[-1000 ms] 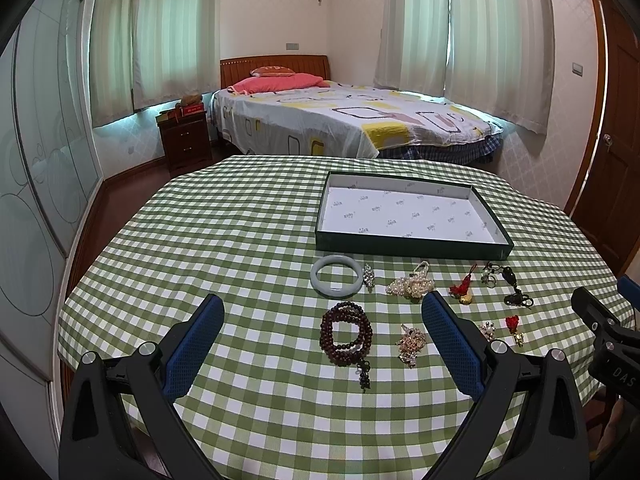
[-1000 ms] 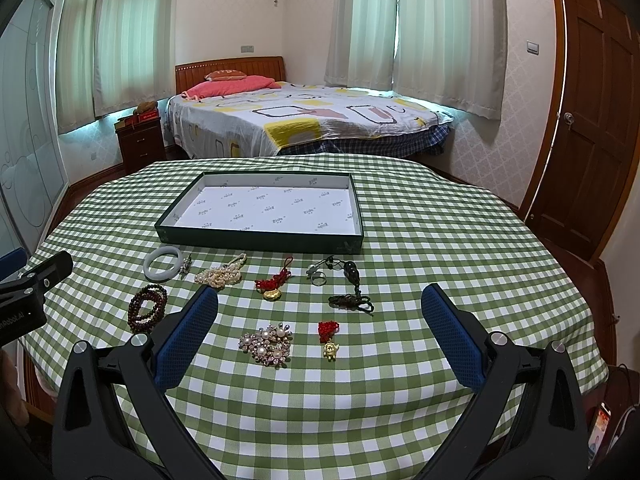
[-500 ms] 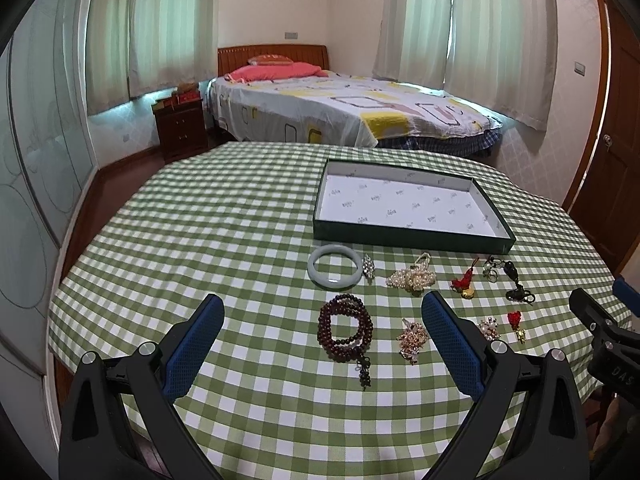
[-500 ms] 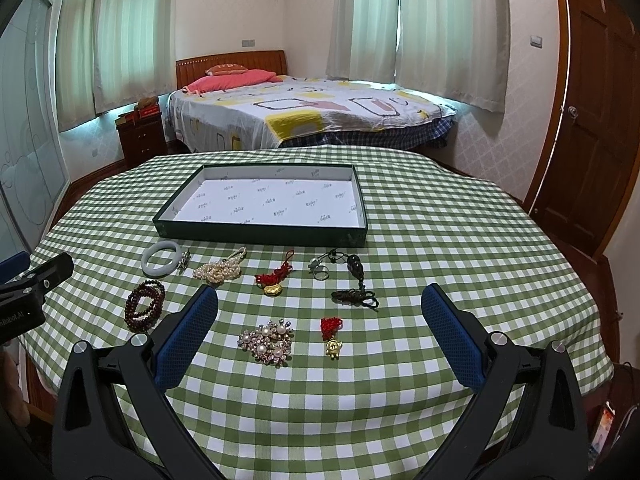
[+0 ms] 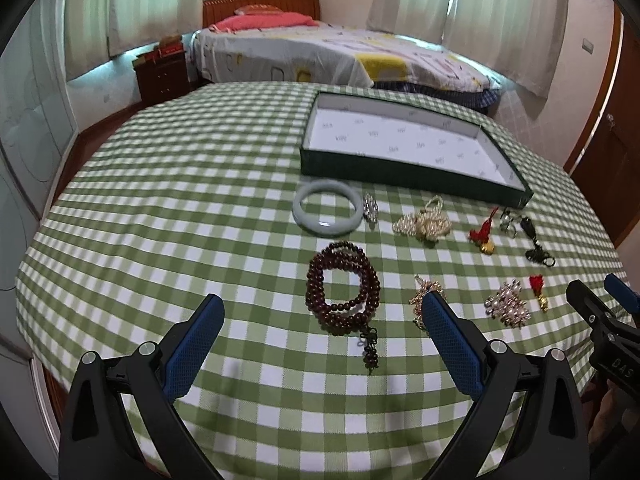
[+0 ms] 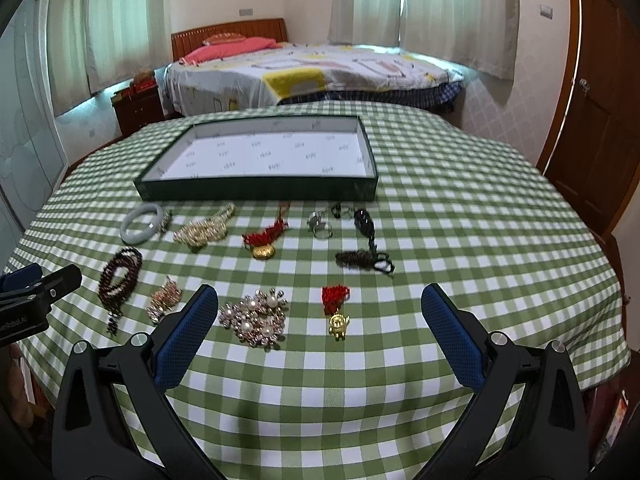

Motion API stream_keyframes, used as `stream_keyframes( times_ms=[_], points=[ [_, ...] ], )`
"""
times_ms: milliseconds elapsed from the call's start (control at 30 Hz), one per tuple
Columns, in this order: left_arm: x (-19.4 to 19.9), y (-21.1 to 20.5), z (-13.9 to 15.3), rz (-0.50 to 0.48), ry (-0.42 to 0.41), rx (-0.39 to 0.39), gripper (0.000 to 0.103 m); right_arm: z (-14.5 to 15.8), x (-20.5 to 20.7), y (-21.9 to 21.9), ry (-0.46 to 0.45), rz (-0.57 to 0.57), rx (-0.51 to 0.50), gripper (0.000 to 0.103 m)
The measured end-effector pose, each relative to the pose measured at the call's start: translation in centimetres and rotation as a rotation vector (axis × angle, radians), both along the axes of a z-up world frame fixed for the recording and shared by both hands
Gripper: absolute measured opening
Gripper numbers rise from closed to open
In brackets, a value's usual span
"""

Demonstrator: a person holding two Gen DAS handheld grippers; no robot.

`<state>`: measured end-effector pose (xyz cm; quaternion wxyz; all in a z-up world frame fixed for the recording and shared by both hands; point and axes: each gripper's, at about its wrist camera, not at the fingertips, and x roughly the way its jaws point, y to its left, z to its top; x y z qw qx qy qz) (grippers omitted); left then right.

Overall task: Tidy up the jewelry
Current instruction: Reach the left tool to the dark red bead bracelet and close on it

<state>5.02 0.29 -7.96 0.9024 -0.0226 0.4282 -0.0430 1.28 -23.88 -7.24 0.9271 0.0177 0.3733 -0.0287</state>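
Observation:
Jewelry lies on a green checked table in front of an empty dark green tray (image 5: 400, 172) (image 6: 256, 190). In the left wrist view my open left gripper (image 5: 322, 312) hovers just before the dark red bead bracelet (image 5: 342, 286), with a pale jade bangle (image 5: 326, 212) and pearl strand (image 5: 424, 224) beyond. In the right wrist view my open right gripper (image 6: 320, 304) hovers over a pearl brooch (image 6: 256, 316) and a red-tasselled gold charm (image 6: 337, 308). Both grippers are empty.
A red knot with gold pendant (image 6: 264, 240), rings (image 6: 324, 220) and a black cord pendant (image 6: 366, 248) lie near the tray. A small gold brooch (image 6: 164, 300) sits at left. A bed (image 6: 304, 76) and a wooden door (image 6: 600, 120) stand beyond the table.
Both grippers have moved forward and lower toward the jewelry, which now looks larger and closer. The jaws stay open. Nothing on the table has moved.

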Motion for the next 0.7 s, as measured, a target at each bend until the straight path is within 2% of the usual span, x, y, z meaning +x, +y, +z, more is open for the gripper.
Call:
stream_keyframes(
  times_ms=[233, 433, 467, 500, 567, 700],
  points=[
    [2.4, 0.0, -2.6, 0.001, 0.072, 0.012, 0.096, -2.0, 1.2, -0.7, 0.06, -0.008, 0.017, 0.099],
    [3.7, -0.3, -4.1, -0.008, 0.102, 0.024, 0.094, -3.3, 2.3, -1.2, 0.103, -0.014, 0.049, 0.099],
    [3.9, -0.3, -4.2, -0.009, 0.105, 0.023, 0.093, -3.4, 2.4, -1.3, 0.105, -0.014, 0.055, 0.099],
    [4.1, -0.3, -4.4, -0.012, 0.109, 0.021, 0.082, -3.5, 2.5, -1.4, 0.105, -0.014, 0.057, 0.099],
    [4.3, -0.4, -4.3, -0.009, 0.093, 0.033, 0.074, -3.6, 2.7, -1.5, 0.108, -0.013, 0.061, 0.099],
    [4.5, -0.6, -4.4, -0.019, 0.082, 0.049, 0.073, -3.9, 3.0, -1.6, 0.116, -0.01, 0.067, 0.099]
  ],
)
